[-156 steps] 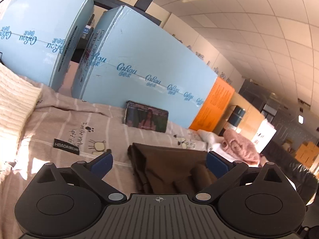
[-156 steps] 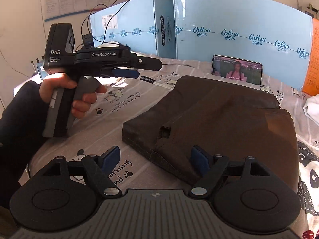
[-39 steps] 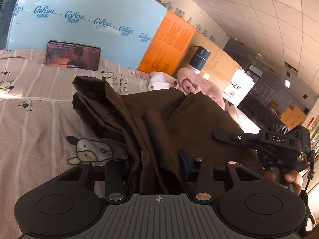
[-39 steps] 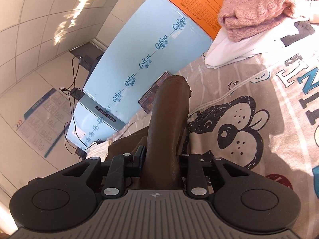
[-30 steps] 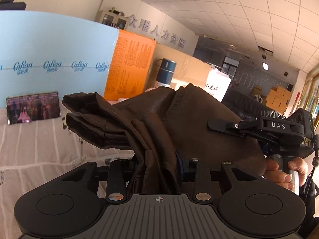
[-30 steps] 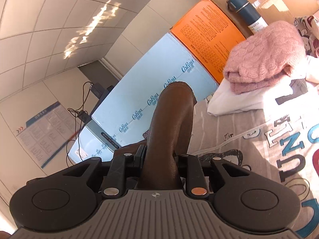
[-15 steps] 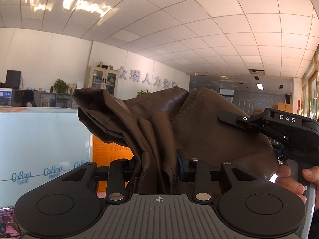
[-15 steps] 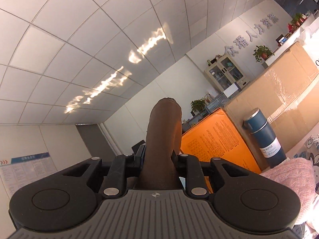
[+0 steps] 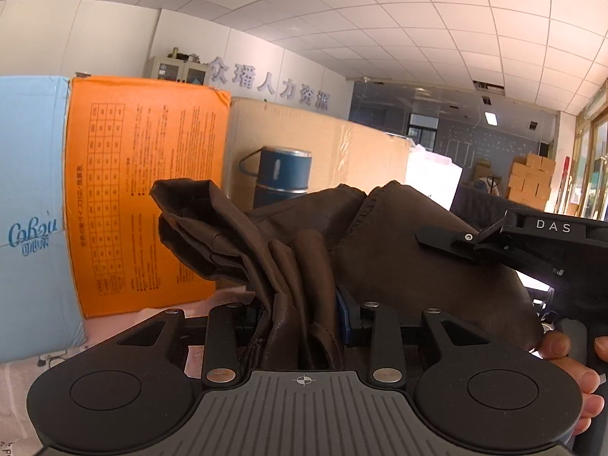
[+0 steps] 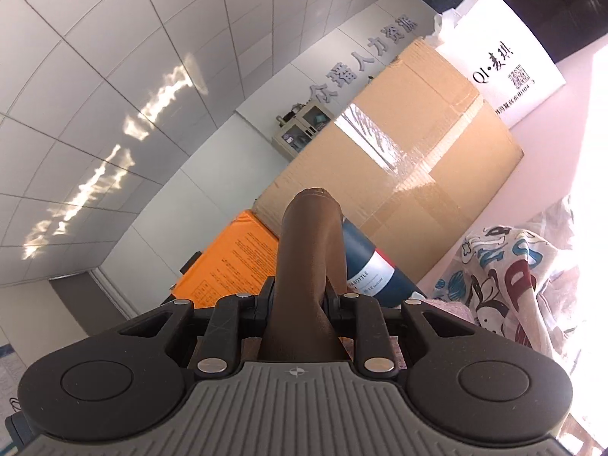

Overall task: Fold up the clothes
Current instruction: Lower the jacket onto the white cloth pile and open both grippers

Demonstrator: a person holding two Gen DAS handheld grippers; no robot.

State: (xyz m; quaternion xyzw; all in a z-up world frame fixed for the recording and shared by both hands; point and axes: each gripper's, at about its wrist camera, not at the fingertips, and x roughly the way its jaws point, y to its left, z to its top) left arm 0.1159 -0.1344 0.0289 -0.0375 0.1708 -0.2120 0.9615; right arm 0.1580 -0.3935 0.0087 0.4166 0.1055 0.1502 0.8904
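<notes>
The left gripper (image 9: 300, 311) is pinching the bunched dark brown fabric garment (image 9: 399, 250), lifted in the air; the right gripper (image 10: 298, 304) is clamping another fold, apparently of that garment (image 10: 307, 258).

I see an office room under a white tiled drop ceiling (image 9: 380, 11), with streaks of reflected sunlight across its panels (image 10: 114, 167). Raised grey Chinese characters (image 9: 269, 83) run along the white back wall, beside a small glass-fronted cabinet (image 9: 178, 72). In front stand a pale blue board (image 9: 30, 209), an orange printed box (image 9: 140, 190), a large taped cardboard box (image 10: 399, 174) and a dark blue flask (image 9: 283, 174). Stacked cartons (image 9: 530, 178) sit far right, near gold-framed glass doors (image 9: 592, 167).
</notes>
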